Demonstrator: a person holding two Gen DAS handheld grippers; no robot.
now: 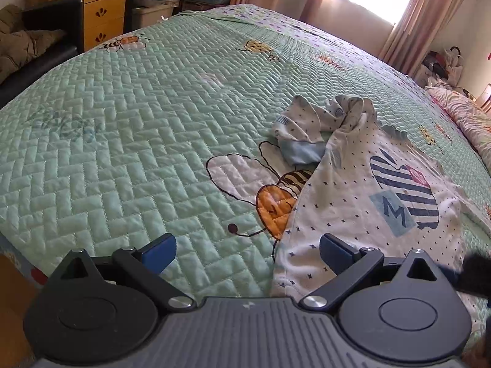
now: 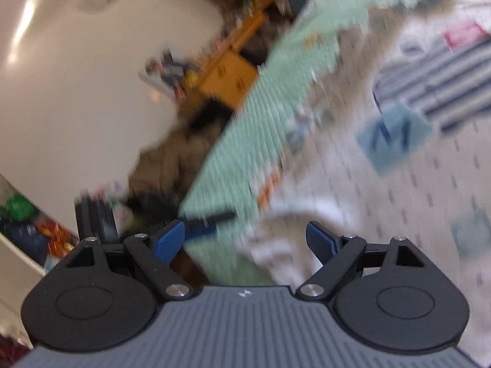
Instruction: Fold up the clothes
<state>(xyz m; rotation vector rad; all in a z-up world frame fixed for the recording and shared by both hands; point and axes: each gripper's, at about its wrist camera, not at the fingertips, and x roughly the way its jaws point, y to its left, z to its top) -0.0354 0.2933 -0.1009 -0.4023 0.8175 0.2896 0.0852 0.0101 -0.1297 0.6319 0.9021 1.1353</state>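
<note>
- Left wrist view: the left gripper [image 1: 248,253] hangs over the near edge of a bed, its blue pads [image 1: 159,253] spread wide with nothing between them.
- A green quilt [image 1: 129,116] with a brick-stitch pattern and bee prints covers the bed.
- The shirt [image 1: 362,202], white with small dark stars, lies on the quilt to the right; its near hem passes under the right pad.
- On its front sit a navy-striped patch [image 1: 408,190] and a pale blue square with an "M" [image 1: 394,213].
- One sleeve [image 1: 310,128] is bunched at the far end, its pale blue cuff [image 1: 302,153] lying on the quilt.
- The shirt partly covers a large orange bee print [image 1: 273,205].
- Behind the bed stand wooden drawers [image 1: 102,9], a dark sofa [image 1: 55,30] and pink curtains [image 1: 405,30] by a bright window.
- Right wrist view: this picture is tilted and heavily blurred.
- The right gripper [image 2: 245,240] has its jaws standing apart; a fold of the shirt [image 2: 383,184] lies close before the right pad, and contact cannot be judged.
- The quilt [image 2: 245,141] runs diagonally, with the shirt to its right, striped patch and blue square visible.
- A white wall [image 2: 76,92] and yellow furniture [image 2: 228,76] fill the left.
</note>
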